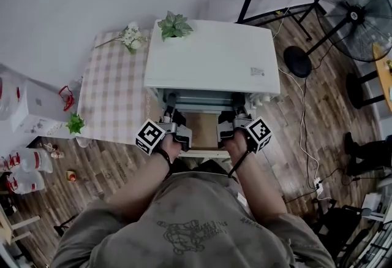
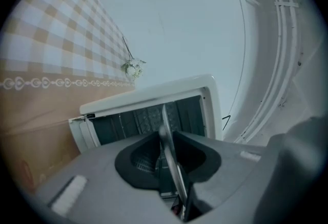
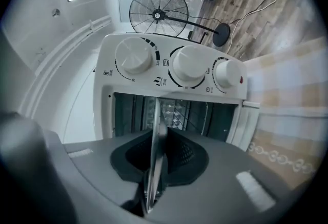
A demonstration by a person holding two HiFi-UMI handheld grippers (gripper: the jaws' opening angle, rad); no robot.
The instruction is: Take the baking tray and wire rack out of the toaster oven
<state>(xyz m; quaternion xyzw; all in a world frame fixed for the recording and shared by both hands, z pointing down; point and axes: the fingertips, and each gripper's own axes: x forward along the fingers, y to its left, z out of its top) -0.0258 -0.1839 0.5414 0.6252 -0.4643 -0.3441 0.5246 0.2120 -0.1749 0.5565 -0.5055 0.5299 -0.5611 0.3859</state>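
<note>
The white toaster oven [image 1: 211, 58] stands on a table with its mouth towards me and its door [image 3: 252, 119] dropped open. A flat metal baking tray [image 1: 202, 132] lies level just in front of the mouth, between my two grippers. My left gripper [image 1: 176, 130] is shut on the tray's left rim, which shows as a thin edge [image 2: 165, 123] between the jaws. My right gripper [image 1: 228, 130] is shut on the right rim [image 3: 156, 115]. Wire bars [image 3: 177, 113] show inside the dark cavity. Three knobs [image 3: 187, 66] sit above it.
A chequered tablecloth [image 1: 113, 92] covers the table left of the oven, with flowers [image 1: 130, 37] and a small plant [image 1: 174, 26] at the back. A standing fan [image 1: 355, 12] and loose cables [image 1: 303, 132] are on the wooden floor to the right. Bottles [image 1: 27, 168] stand at the left.
</note>
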